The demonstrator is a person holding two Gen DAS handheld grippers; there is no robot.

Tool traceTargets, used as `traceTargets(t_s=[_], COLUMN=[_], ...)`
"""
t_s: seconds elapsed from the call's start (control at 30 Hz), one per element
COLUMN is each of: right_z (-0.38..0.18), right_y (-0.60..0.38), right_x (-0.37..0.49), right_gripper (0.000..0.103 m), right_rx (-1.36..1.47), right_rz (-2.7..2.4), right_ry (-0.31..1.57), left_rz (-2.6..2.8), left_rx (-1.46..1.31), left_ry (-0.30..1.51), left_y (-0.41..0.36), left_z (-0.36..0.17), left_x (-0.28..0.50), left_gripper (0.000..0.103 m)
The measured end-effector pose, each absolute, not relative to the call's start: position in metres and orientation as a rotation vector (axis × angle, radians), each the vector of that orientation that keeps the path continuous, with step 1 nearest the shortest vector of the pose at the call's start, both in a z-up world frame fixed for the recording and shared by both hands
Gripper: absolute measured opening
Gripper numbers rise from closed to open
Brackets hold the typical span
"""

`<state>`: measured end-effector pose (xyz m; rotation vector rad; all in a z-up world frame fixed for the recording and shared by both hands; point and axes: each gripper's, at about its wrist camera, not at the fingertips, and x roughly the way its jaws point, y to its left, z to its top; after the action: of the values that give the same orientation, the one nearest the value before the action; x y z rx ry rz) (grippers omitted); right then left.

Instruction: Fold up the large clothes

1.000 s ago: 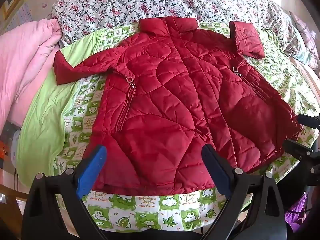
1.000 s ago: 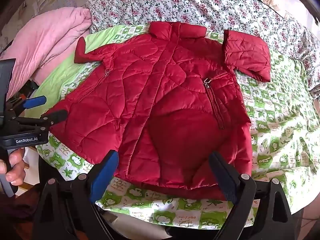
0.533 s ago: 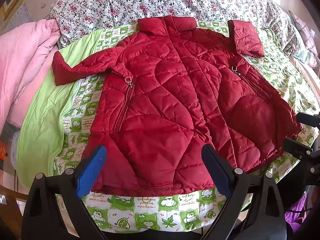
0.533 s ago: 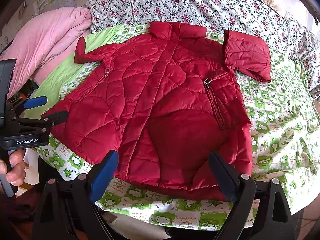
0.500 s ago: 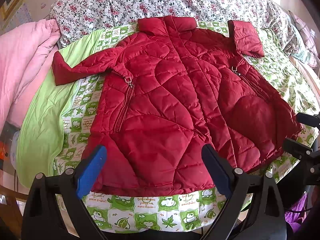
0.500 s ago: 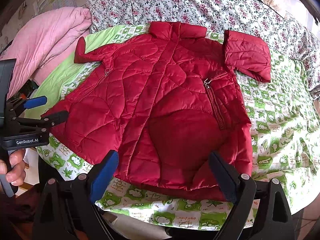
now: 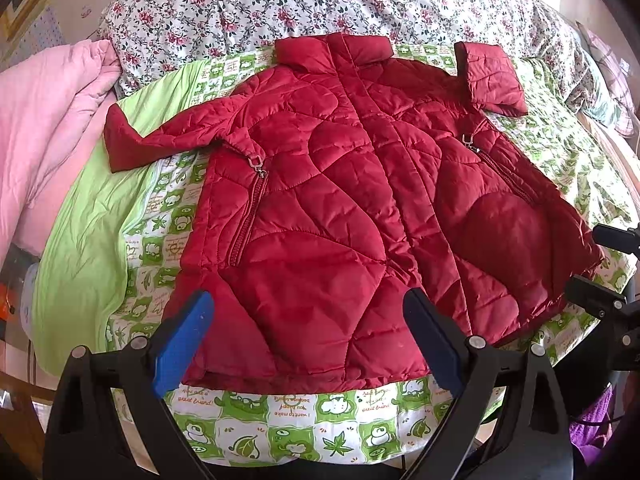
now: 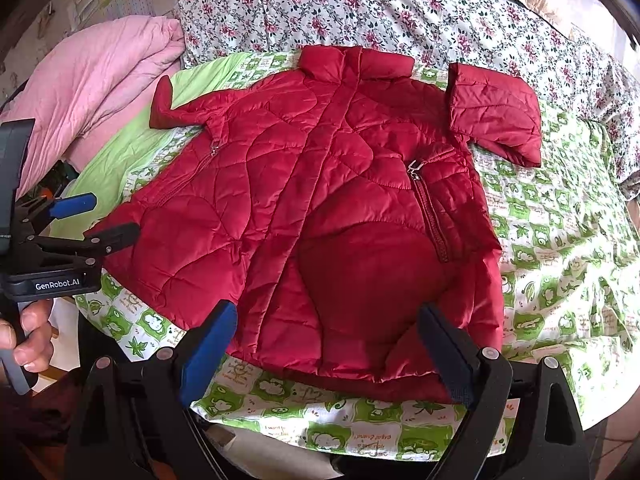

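Note:
A red quilted jacket (image 7: pixel 352 208) lies front up on a green-and-white patterned sheet (image 7: pixel 304 408), collar at the far side; it also shows in the right wrist view (image 8: pixel 320 208). Its left sleeve (image 7: pixel 160 140) stretches out over the sheet. Its right sleeve (image 8: pixel 492 112) is folded short near the shoulder. My left gripper (image 7: pixel 308 340) is open and empty, above the hem at the jacket's left half. My right gripper (image 8: pixel 326 344) is open and empty, above the hem at the right half. Neither touches the jacket. The left gripper also shows in the right wrist view (image 8: pixel 96 216).
A pink quilt (image 8: pixel 92 92) is piled at the left. A floral bedcover (image 7: pixel 320 0) lies behind the jacket. The bed's near edge (image 8: pixel 320 436) runs just below the hem. The right gripper's black fingers (image 7: pixel 600 300) show at the right edge of the left wrist view.
Almost nothing. Both views have shifted very slightly; the jacket and both open grippers hold the same places.

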<state>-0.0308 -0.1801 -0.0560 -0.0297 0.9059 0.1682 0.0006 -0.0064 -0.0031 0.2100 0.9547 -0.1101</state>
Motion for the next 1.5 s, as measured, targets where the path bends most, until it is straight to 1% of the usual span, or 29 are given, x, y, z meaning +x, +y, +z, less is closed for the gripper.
traceTargets(t_s=[0.33,0.57,0.9,1.2,1.5], right_z=[-0.055,-0.052,-0.052,-0.051,-0.051], right_y=[-0.179,-0.179,-0.179,-0.178,-0.186], right_x=[-0.030,-0.029,-0.024,-0.023,-0.008], right_gripper=[0.093,0.092,0.092,0.093,0.092], right_rx=[-0.036,-0.028,-0.035,-0.054,0.027], right_rz=[0.162,0.171,0.167,0.166,0.199], right_ry=[0.935,0.890,0.949,0.897,0.919], left_rz=[-0.112,-0.113,-0.111,-0.119,-0.127], left_rx=[0.209,0.207,0.211,0.206,0.197], left_ry=[0.957,0.958,0.954,0.947,0.990], left_y=[-0.007,-0.008,-0.008,-0.010,-0.006], left_z=[-0.003,-0.003,-0.002,0.000,-0.007], left_x=[0.000,0.001,0.002,0.009,0.021], left_gripper=[0.096,0.096,0.096,0.096,0.096])
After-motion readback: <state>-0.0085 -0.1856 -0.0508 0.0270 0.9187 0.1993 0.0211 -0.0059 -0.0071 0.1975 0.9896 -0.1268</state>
